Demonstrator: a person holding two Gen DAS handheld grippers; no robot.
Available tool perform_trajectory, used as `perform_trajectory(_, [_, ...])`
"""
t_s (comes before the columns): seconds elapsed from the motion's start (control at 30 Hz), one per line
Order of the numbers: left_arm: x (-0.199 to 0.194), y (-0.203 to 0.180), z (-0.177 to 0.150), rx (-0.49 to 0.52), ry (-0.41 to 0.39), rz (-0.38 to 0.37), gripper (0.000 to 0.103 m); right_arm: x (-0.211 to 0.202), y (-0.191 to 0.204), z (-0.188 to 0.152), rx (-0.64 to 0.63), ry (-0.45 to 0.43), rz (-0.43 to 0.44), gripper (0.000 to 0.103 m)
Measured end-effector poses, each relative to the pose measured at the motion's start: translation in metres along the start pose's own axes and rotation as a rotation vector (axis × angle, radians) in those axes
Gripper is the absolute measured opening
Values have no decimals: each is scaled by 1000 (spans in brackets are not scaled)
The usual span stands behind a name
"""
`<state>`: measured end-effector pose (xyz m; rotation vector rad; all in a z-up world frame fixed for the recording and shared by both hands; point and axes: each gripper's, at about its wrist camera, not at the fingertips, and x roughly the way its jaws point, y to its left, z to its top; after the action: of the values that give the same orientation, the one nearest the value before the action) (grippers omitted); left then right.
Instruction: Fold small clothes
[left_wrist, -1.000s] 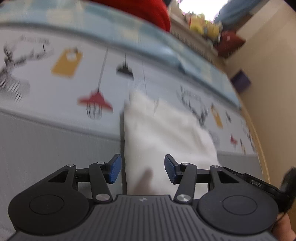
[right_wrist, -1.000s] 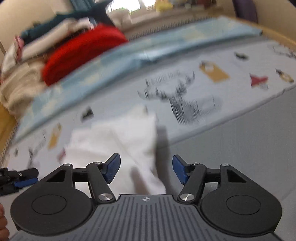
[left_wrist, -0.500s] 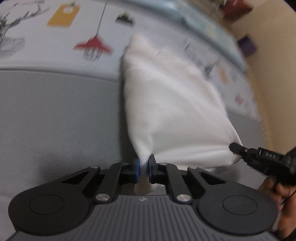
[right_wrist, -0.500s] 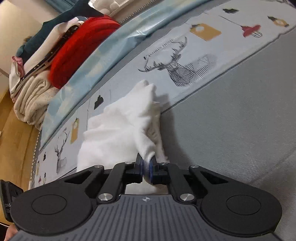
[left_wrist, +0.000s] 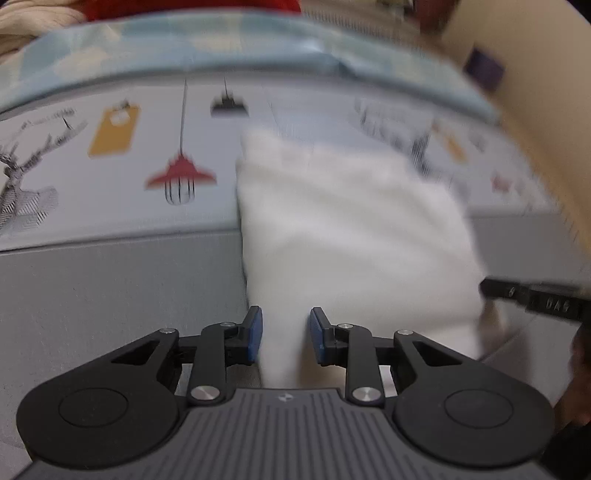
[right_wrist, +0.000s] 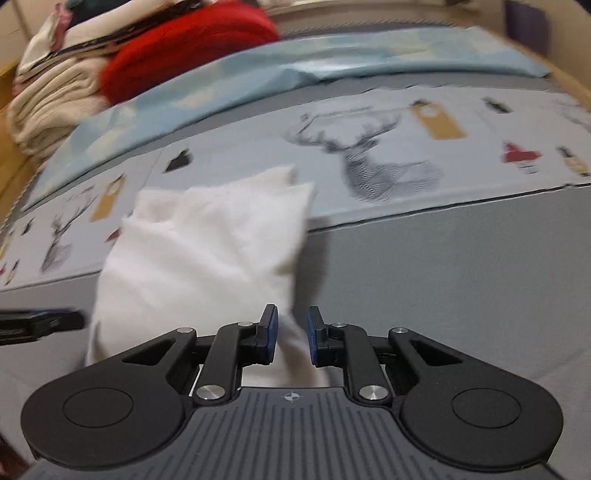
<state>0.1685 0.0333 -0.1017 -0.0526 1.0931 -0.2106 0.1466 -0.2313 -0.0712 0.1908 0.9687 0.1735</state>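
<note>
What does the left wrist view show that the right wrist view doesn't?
Only the left wrist view shows a red hanging-lamp print close up and a dark purple box by the wall. Only the right wrist view shows a cream folded blanket under a red knitted bundle. Both show the white cloth garment, lying between each gripper's parted fingers.

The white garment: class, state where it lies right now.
In both wrist views the white garment lies mid-frame, straddling the edge between the grey sheet and the deer-print cloth, its near corners between each gripper's open fingers.
</note>
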Motion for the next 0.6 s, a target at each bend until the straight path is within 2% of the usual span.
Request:
perform_trajectory(0.03, [10, -1, -6, 20, 61, 31, 38, 8, 0, -3, -13, 37, -19, 21])
perform_trajectory(0.07, [20, -1, -10, 31, 114, 60, 41, 19, -2, -5, -34, 88, -66, 31])
perform_trajectory(0.13, [17, -1, -14, 26, 112, 90, 45, 33, -4, -9, -49, 160, -138, 49])
perform_trajectory(0.2, [4, -6, -15, 43, 78, 112, 47, 30, -8, -7, -22, 156, -166, 51])
perform_trajectory(0.27, [-15, -9, -14, 80, 33, 164, 55, 21, -6, -6, -10, 122, -181, 50])
perform_trajectory(0.33, [-41, -14, -15, 101, -33, 207, 75, 7, 0, -7, -46, 80, -205, 50])
perform_trajectory(0.37, [-56, -17, -18, 99, -77, 218, 79, -2, 3, -7, -71, 58, -216, 52])
perform_trajectory(0.5, [-112, -31, -40, 91, -257, 221, 87, -40, 10, -17, -103, -14, -210, 55])
perform_trajectory(0.57, [-133, -43, -58, 93, -359, 236, 87, -57, 10, -25, -76, -33, -193, 66])
perform_trajectory(0.6, [-141, -47, -67, 93, -399, 241, 88, -68, 12, -32, -72, -50, -188, 67])
